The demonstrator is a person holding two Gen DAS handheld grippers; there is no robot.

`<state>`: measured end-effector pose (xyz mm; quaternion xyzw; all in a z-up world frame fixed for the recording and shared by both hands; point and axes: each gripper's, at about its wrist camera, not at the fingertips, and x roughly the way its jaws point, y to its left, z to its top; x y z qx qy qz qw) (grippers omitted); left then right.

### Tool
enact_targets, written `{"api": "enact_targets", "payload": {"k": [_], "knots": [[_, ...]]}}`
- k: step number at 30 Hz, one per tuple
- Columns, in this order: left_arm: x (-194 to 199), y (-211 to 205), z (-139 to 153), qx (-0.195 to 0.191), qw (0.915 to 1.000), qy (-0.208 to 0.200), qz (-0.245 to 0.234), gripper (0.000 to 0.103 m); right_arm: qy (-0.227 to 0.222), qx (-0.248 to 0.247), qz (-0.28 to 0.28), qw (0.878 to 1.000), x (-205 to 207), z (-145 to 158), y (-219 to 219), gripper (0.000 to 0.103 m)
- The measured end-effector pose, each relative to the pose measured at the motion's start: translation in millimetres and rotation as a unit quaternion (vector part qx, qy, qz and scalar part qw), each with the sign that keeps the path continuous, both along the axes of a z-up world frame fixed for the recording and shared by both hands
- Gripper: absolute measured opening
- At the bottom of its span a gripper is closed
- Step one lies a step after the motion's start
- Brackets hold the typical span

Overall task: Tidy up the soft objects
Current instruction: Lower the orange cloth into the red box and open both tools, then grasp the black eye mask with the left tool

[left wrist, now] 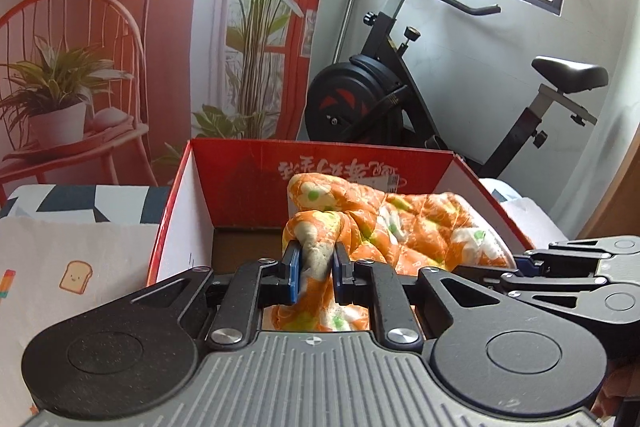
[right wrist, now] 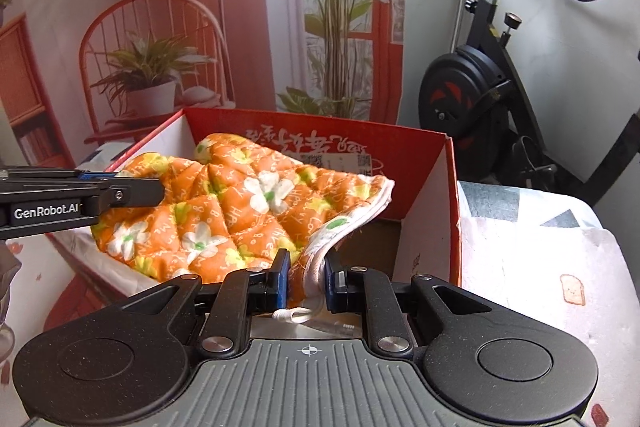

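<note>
Orange quilted cloth (right wrist: 224,211) bunched in red carton (left wrist: 240,171), just ahead of both tongs. My left tongs (left wrist: 316,273) pinch gathered fold; my right tongs (right wrist: 306,277) pinch white-piped hem. Cloth humps above carton rim on right tongs' side. Risks: releasing now, cloth springs up, spills over rim; uneven pull drags light carton; hem slips from grip.

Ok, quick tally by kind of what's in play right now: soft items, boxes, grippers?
Soft items: 1, the orange floral quilted cloth, mostly inside the box
Boxes: 1, the red cardboard box
Grippers: 2, left gripper and right gripper, both clamped on the cloth
Total: 4
</note>
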<state>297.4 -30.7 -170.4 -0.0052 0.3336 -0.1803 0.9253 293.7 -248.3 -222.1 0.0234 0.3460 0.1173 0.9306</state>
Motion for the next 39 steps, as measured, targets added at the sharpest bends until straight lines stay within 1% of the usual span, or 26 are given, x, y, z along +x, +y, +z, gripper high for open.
{"api": "enact_targets", "payload": {"k": [3,8,10,11,12,13,14,15,16,19,23,24,25,32,39], "knots": [[-0.5,3.4,-4.8,0.006,1.0,0.007,0.002,0.017,-0.002,-0.007,0.004,1.0,-3.5,0.1,2.6,0.016],[1.6,8.2,-5.5,0.0,0.9998,0.016,0.011,0.017,-0.005,-0.013,0.0,1.0,-3.4,0.0,4.5,0.016],[2.0,6.9,-4.0,0.005,0.9998,0.015,0.009,0.018,-0.007,-0.017,0.0,1.0,-3.5,-0.5,5.0,0.021],[1.9,5.9,-3.4,0.007,0.9998,0.013,0.01,0.02,-0.008,-0.02,0.0,1.0,-4.1,-1.2,5.5,0.022],[1.8,5.3,-3.0,0.009,0.9998,0.013,0.011,0.023,-0.009,-0.021,0.002,1.0,-4.6,-1.3,6.5,0.027],[2.2,4.5,-2.9,0.013,0.9997,0.016,0.013,0.038,-0.01,-0.026,0.007,1.0,-5.0,-1.4,8.5,0.03],[1.8,3.9,-3.3,0.016,0.9996,0.019,0.016,0.054,-0.012,-0.033,0.01,0.999,-5.4,-1.1,9.9,0.031],[0.8,4.0,-2.8,0.016,0.9996,0.018,0.017,0.059,-0.014,-0.039,0.011,0.999,-6.3,-0.6,10.9,0.034],[-1.2,4.1,-1.7,0.016,0.9996,0.013,0.017,0.061,-0.016,-0.044,0.008,0.999,-7.0,0.0,11.5,0.037],[-6.2,2.7,3.1,0.024,0.9996,0.004,0.013,0.061,-0.022,-0.052,-0.006,0.998,-8.7,2.9,11.7,0.045],[-13.4,6.7,11.4,0.022,0.9996,-0.005,0.016,0.063,-0.034,-0.044,-0.021,0.998,-15.6,8.5,7.1,0.049],[-15.5,8.5,13.4,0.021,0.9996,-0.008,0.018,0.064,-0.038,-0.041,-0.023,0.998,-18.3,10.9,5.9,0.054],[-18.2,9.0,15.7,0.022,0.9995,-0.01,0.02,0.066,-0.044,-0.037,-0.025,0.998,-21.8,13.7,4.6,0.057],[-43.4,22.1,29.8,0.01,0.9993,-0.018,0.031,0.069,-0.076,-0.031,-0.025,0.996,-53.9,33.9,0.8,0.057],[-87.0,38.9,35.8,-0.006,0.9995,-0.006,0.03,0.07,-0.095,-0.012,-0.019,0.995,-101.7,44.5,-2.7,0.057]]}}
